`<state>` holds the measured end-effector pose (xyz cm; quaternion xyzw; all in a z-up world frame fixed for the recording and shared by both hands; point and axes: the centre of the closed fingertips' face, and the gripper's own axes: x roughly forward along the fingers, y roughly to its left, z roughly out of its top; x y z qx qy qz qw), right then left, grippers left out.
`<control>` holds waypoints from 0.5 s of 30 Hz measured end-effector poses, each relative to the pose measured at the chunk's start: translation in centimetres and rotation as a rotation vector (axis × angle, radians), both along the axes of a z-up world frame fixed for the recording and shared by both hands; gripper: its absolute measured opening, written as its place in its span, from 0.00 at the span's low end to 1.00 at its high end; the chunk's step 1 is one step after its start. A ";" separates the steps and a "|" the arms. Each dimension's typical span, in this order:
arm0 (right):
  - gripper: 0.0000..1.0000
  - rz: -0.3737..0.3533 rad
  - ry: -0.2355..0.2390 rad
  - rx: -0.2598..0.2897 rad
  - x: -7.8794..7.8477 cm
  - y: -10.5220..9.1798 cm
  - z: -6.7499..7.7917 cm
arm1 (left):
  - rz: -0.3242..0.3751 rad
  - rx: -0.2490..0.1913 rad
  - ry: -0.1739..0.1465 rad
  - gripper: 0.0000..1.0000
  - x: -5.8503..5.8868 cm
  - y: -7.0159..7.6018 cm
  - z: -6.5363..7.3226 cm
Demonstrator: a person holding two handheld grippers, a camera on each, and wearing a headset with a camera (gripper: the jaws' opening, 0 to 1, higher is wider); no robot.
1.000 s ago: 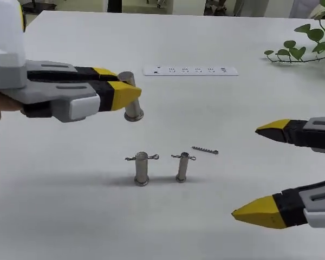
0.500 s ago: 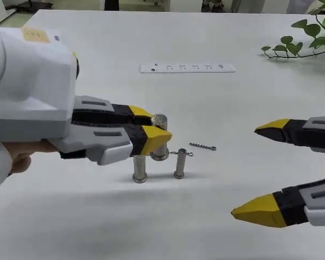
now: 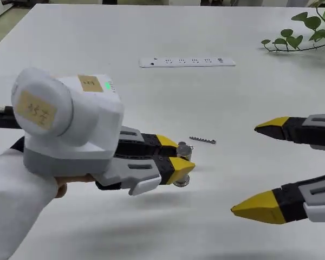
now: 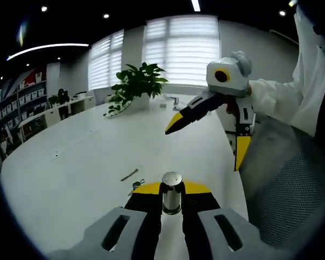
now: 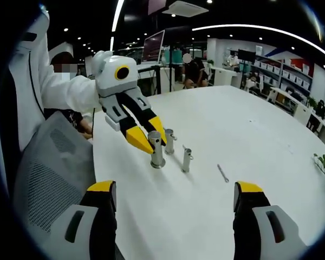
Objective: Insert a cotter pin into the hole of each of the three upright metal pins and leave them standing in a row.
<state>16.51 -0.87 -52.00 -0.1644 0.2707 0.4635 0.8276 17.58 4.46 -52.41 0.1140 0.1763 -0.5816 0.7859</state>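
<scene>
Yellow-tipped left gripper [image 3: 183, 158] held level, clamping upright metal pin [image 4: 171, 193], right gripper [image 3: 245, 171] alongside, jaws spread wide

Bright, even overhead light on the white counter [image 3: 233, 97]; shadows soft, just a faint smudge under the left tongs [image 3: 183, 157]. Ceiling strip lights [image 5: 118, 19] glare in the gripper views, blinds [image 4: 181, 51] blown out. Fisheye bends edges hard. Head view sharp, near tongs bodies slightly soft.
</scene>
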 end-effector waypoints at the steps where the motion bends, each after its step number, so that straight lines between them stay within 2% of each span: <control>1: 0.88 0.000 0.002 -0.002 0.0 0.0 -0.1 | -0.009 0.014 -0.006 0.09 0.0 0.0 -0.4; 7: 0.87 0.000 0.010 0.005 -0.1 0.3 -0.1 | -0.008 0.052 0.019 0.09 0.4 0.3 -2.2; 15: 0.85 0.004 0.022 -0.020 -0.3 0.1 -0.6 | -0.030 0.074 0.016 0.09 0.1 0.2 -3.4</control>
